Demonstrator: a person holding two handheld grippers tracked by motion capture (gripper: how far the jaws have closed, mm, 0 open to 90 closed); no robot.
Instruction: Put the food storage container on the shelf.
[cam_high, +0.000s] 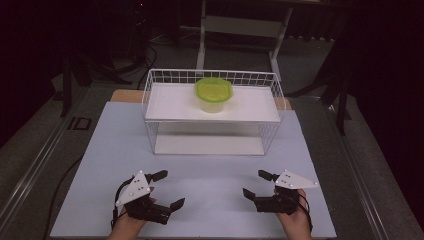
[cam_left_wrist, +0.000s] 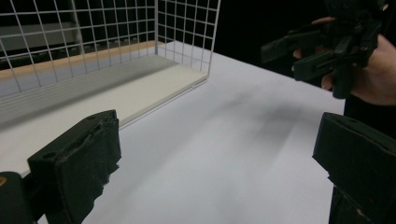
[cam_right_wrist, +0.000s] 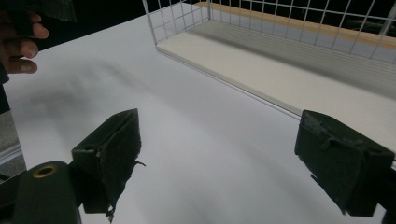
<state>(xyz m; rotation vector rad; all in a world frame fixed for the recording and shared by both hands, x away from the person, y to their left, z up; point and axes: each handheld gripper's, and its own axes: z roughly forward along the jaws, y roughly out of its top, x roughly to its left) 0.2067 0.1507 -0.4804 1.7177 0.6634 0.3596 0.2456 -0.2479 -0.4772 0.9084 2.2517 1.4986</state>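
Black left tongs (cam_high: 166, 189) and right tongs (cam_high: 256, 183): both released, jaws spread, holding nothing, hovering over the white desk (cam_high: 210, 180) well in front of the wire rack (cam_high: 212, 112). Green-lidded container (cam_high: 213, 94) sits on the rack's upper shelf, untouched. Looks like nothing's started; no grasp yet.

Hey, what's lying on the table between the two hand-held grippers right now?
Nothing: bare white table separates the left hand-held gripper from the right hand-held gripper in the high view.
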